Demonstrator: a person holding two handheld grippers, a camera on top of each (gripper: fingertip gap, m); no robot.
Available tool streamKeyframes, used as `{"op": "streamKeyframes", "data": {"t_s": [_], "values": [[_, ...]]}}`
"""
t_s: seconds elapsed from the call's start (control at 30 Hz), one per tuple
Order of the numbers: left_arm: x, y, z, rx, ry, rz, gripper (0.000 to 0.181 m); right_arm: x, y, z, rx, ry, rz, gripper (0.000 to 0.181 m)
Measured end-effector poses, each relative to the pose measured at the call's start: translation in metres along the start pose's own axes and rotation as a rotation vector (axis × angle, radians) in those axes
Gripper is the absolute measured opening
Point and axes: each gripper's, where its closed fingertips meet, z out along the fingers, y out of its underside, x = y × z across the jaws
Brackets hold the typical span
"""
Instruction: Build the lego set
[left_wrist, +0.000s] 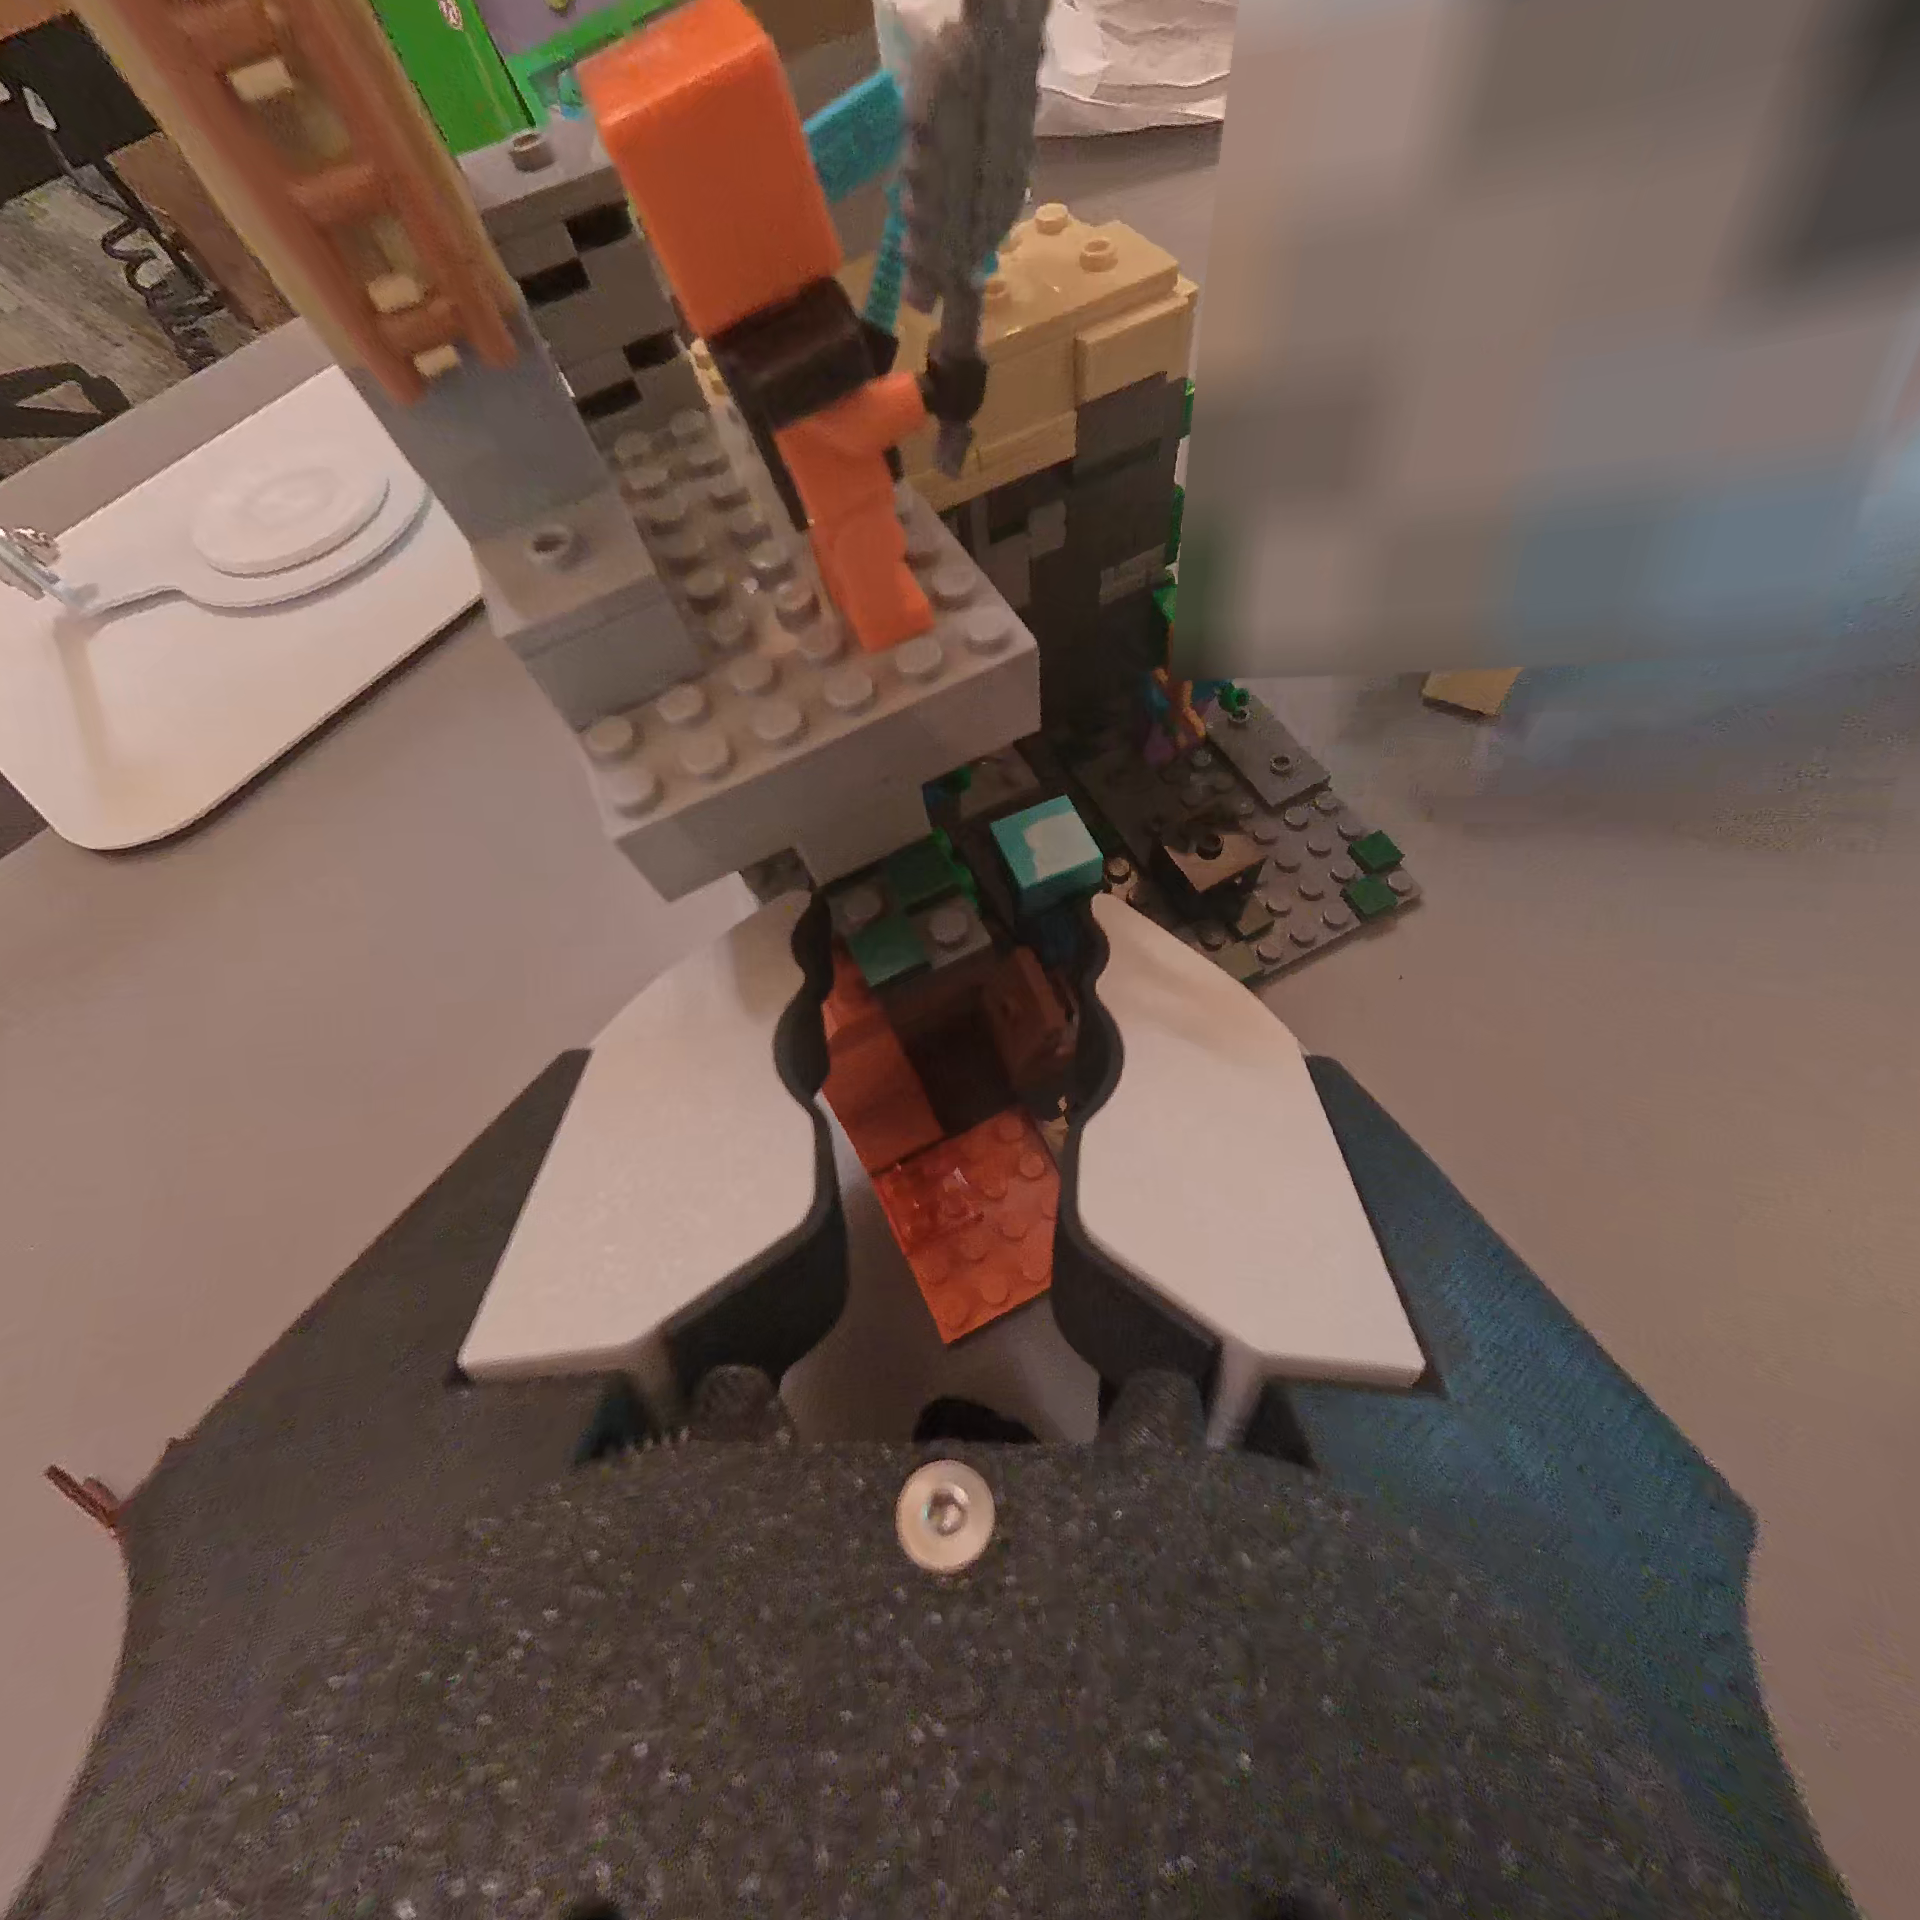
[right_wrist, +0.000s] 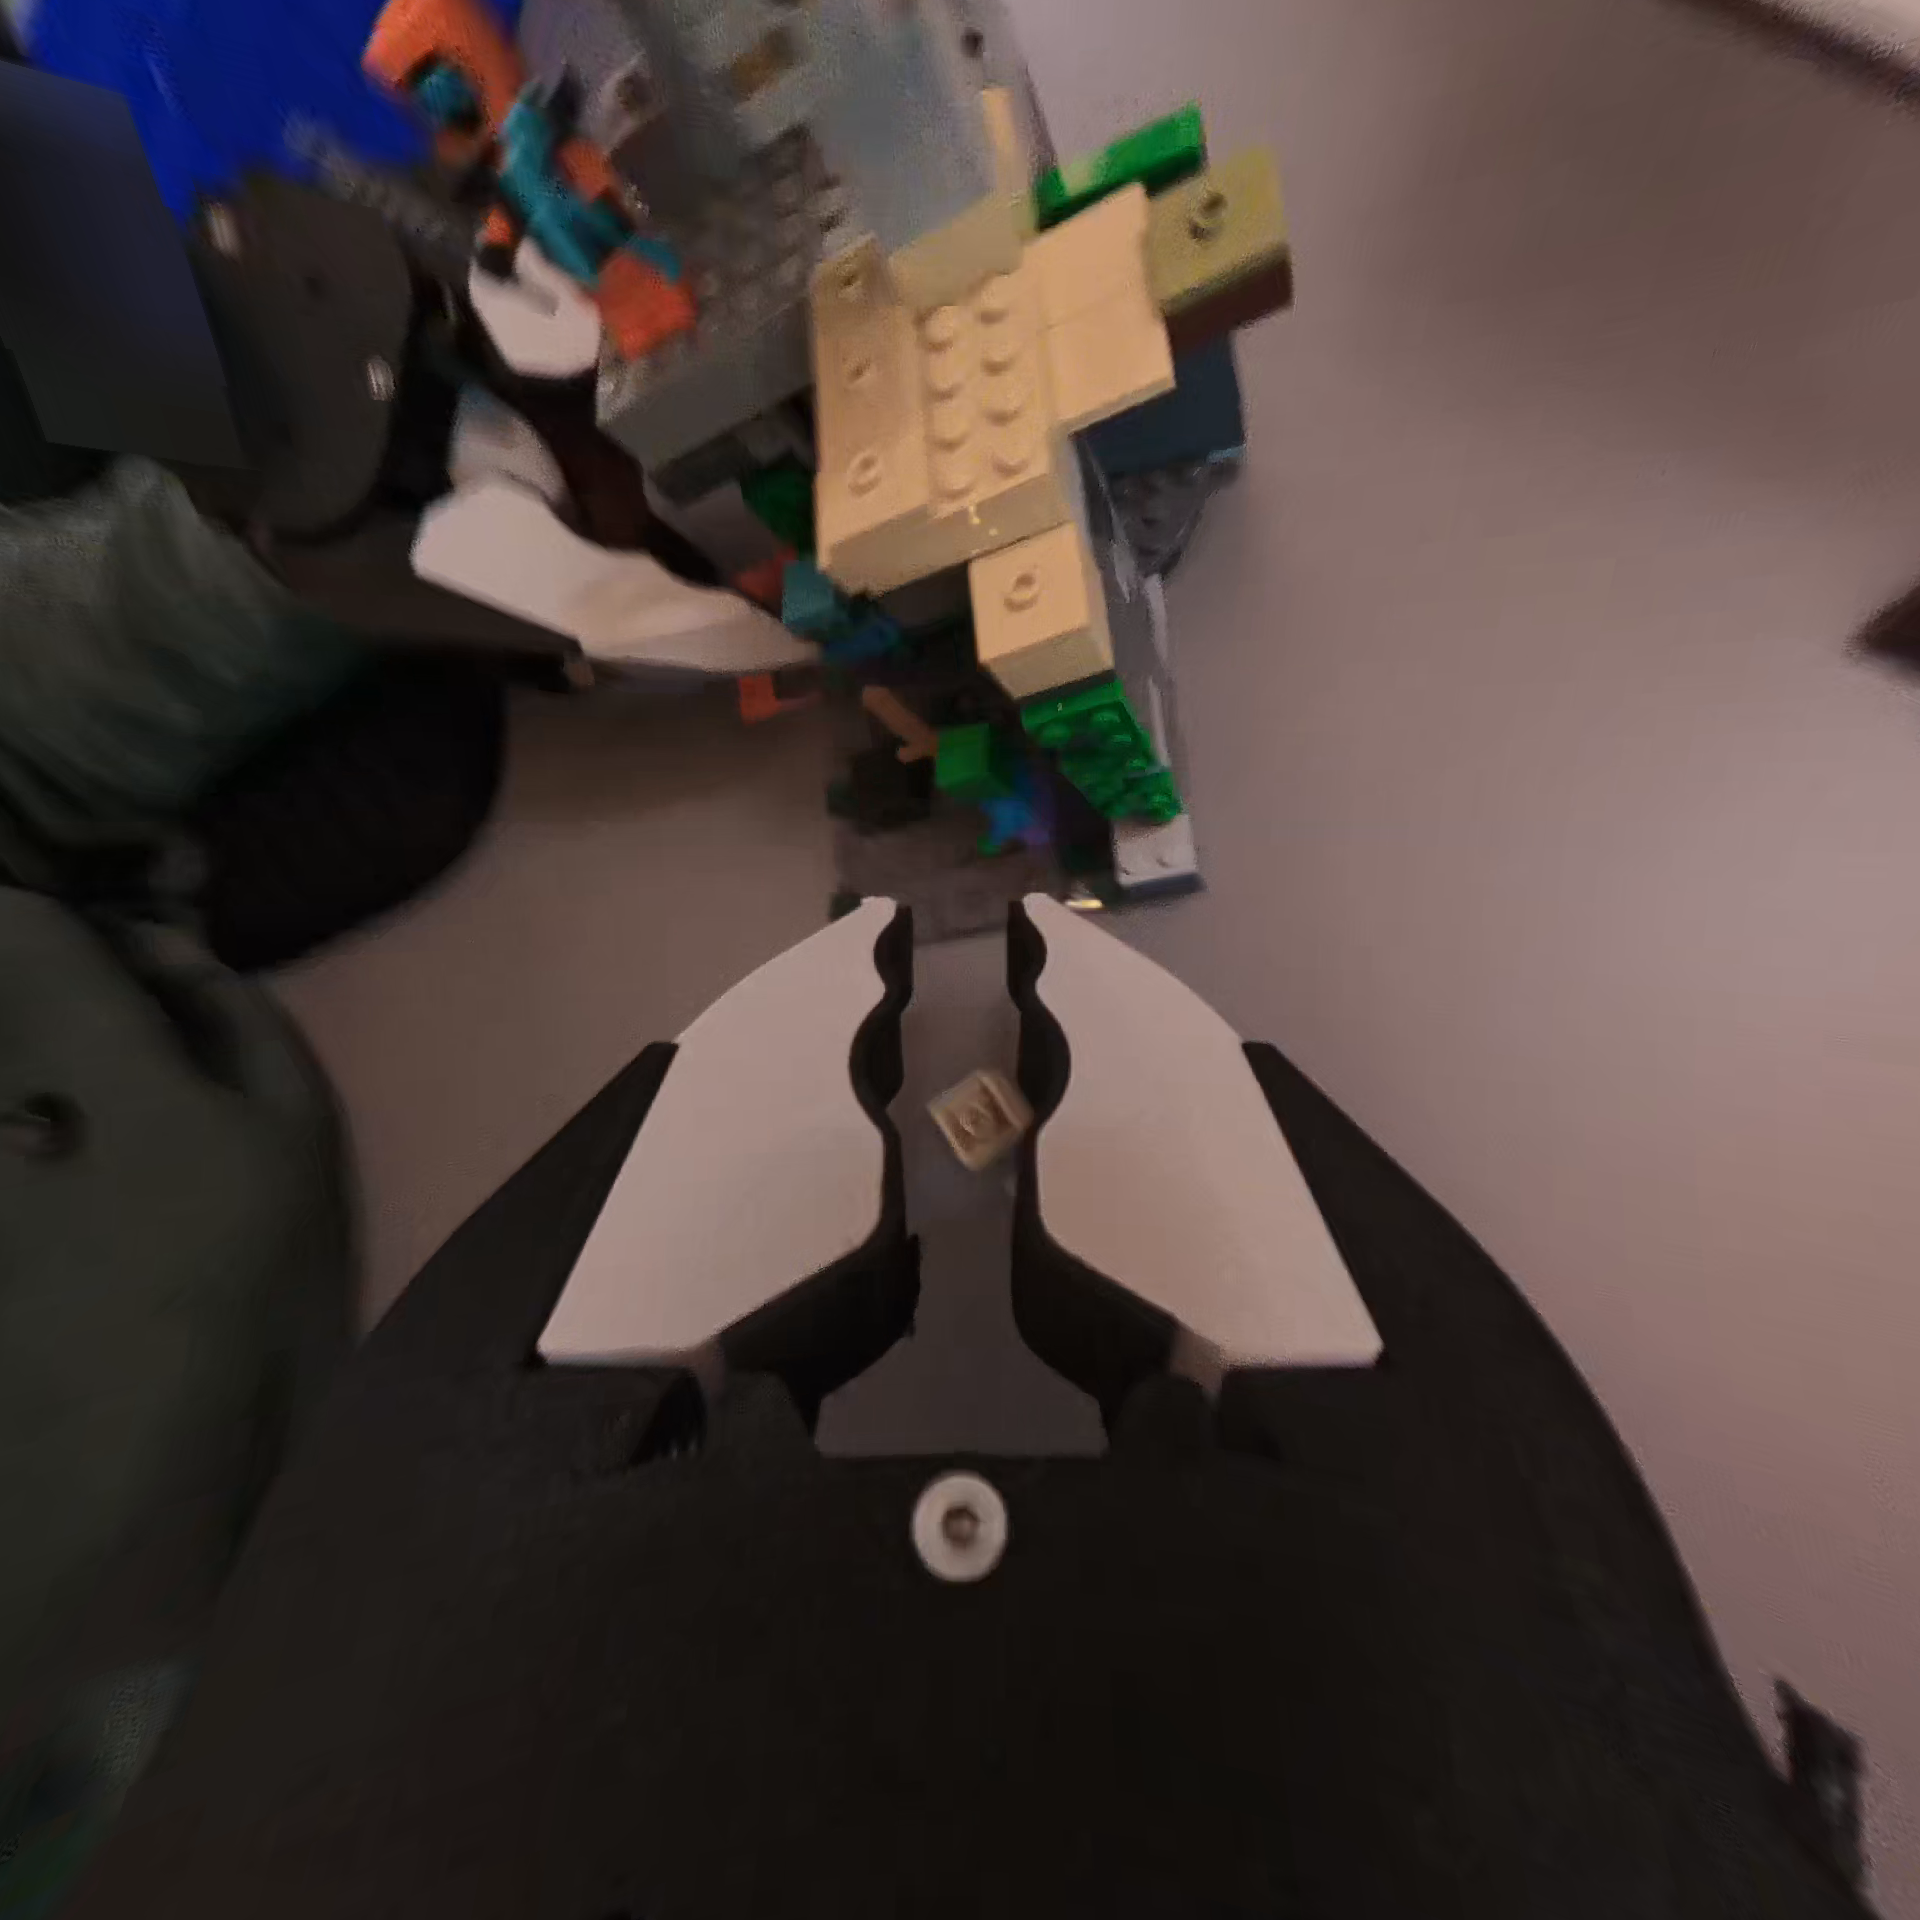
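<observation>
Nearest the lens, the left hand-held gripper (left_wrist: 951, 935) has its two white fingers closed around the lower part of the lego set (left_wrist: 831, 644), orange plates (left_wrist: 977, 1236) showing in the gap. An orange figure (left_wrist: 821, 416) stands on the grey studded platform (left_wrist: 790, 717) above. The set rests on the grey counter (left_wrist: 312, 1039). The right hand-held gripper (right_wrist: 961, 914) is narrowly parted, gripping nothing; a small tan stud piece (right_wrist: 977, 1122) lies on the counter between its fingers, the set just beyond.
</observation>
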Motion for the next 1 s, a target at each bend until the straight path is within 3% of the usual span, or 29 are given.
{"op": "streamKeyframes", "data": {"t_s": [0.13,0.23,0.6,0.73,0.9,1.0], "values": [[-0.004,-0.001,0.001,0.001,-0.012,0.018,0.046,0.020,0.029,-0.025,-0.057,0.271,-0.448,0.029],[-0.012,0.000,0.001,0.000,-0.027,0.032,0.045,0.024,0.052,-0.025,-0.078,0.322,-0.587,0.033],[-0.061,0.005,-0.007,0.008,-0.159,-0.021,0.039,0.023,0.066,-0.002,-0.064,0.243,-0.610,0.033],[-0.061,0.004,-0.015,0.026,-0.152,-0.054,0.039,0.020,0.046,-0.016,0.033,0.175,-0.560,0.033],[-0.059,0.000,-0.026,0.057,-0.165,-0.043,0.038,0.021,0.043,-0.023,-0.025,0.163,-0.613,0.034],[-0.056,0.000,-0.028,0.075,-0.157,-0.029,0.036,0.020,0.013,-0.023,0.087,0.213,-0.594,0.030]]}}
